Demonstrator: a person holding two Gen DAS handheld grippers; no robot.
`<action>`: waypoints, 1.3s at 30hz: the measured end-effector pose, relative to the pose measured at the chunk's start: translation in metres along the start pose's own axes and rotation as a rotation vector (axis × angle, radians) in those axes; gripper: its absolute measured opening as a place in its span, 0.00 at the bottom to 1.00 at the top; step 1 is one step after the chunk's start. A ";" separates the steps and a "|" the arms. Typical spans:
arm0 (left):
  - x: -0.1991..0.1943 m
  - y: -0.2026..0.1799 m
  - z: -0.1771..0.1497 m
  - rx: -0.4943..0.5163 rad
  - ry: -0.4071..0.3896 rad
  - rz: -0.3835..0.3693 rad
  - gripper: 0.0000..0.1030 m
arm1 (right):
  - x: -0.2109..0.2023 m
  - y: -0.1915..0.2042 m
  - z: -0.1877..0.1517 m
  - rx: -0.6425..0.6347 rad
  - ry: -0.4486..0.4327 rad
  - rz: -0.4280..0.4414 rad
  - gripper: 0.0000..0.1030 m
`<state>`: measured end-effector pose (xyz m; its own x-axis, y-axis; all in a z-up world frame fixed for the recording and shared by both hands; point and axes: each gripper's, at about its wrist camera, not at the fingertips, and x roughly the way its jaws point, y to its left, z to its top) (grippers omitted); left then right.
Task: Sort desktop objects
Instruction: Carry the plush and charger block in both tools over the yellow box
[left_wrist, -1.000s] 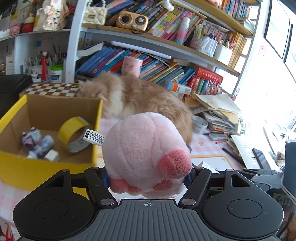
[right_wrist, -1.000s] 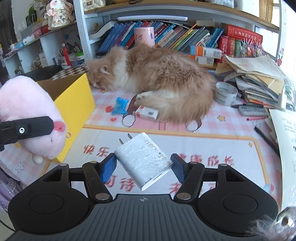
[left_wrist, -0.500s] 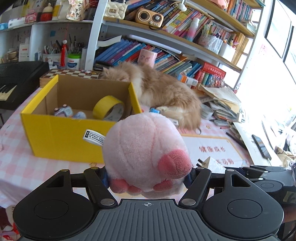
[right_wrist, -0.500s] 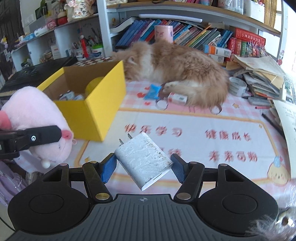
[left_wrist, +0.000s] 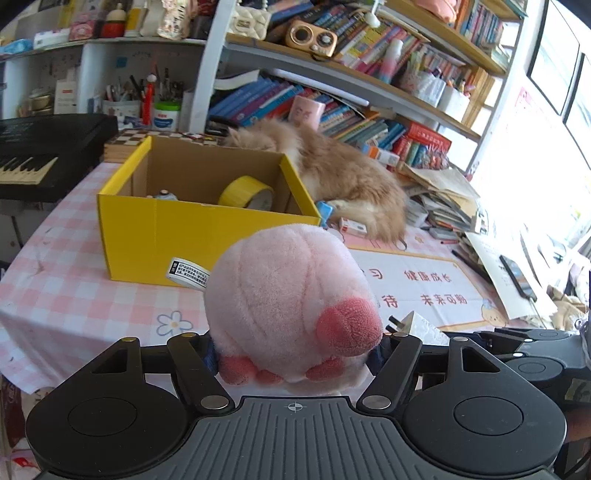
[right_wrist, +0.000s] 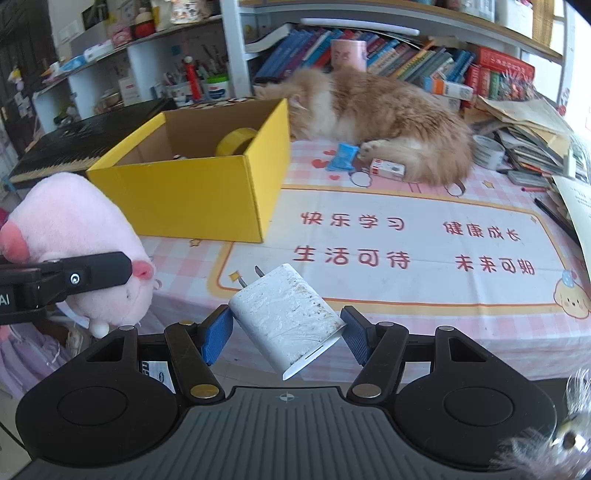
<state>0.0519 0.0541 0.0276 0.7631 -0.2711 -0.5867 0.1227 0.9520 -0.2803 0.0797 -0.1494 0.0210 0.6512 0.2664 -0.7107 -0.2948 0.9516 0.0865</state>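
left gripper (left_wrist: 293, 349) pinching pink plush toy (left_wrist: 291, 306), held off the near table edge | right gripper (right_wrist: 286, 332) clamped on white charger (right_wrist: 286, 319), prongs forward | yellow box (right_wrist: 192, 184) on checked tablecloth (left_wrist: 74, 295), yellow tape roll (left_wrist: 245, 192) inside | orange cat (right_wrist: 384, 110) lying behind box

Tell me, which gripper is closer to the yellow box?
Left. The left gripper, shut on the pink plush, is right in front of the box. The right gripper, holding the charger, sits farther right.

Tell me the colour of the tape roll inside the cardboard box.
Yellow tape roll; clearest in left wrist view.
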 end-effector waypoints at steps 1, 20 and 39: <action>-0.002 0.002 -0.001 -0.004 -0.004 0.002 0.68 | 0.000 0.003 0.000 -0.009 0.000 0.004 0.60; -0.025 0.018 -0.015 -0.041 -0.012 0.066 0.68 | 0.001 0.036 -0.005 -0.095 0.020 0.084 0.60; -0.035 0.024 -0.012 -0.049 -0.033 0.083 0.68 | 0.001 0.050 -0.002 -0.136 0.016 0.106 0.60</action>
<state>0.0211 0.0844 0.0323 0.7901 -0.1855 -0.5842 0.0275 0.9629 -0.2685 0.0646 -0.1022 0.0233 0.6001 0.3610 -0.7138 -0.4545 0.8882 0.0671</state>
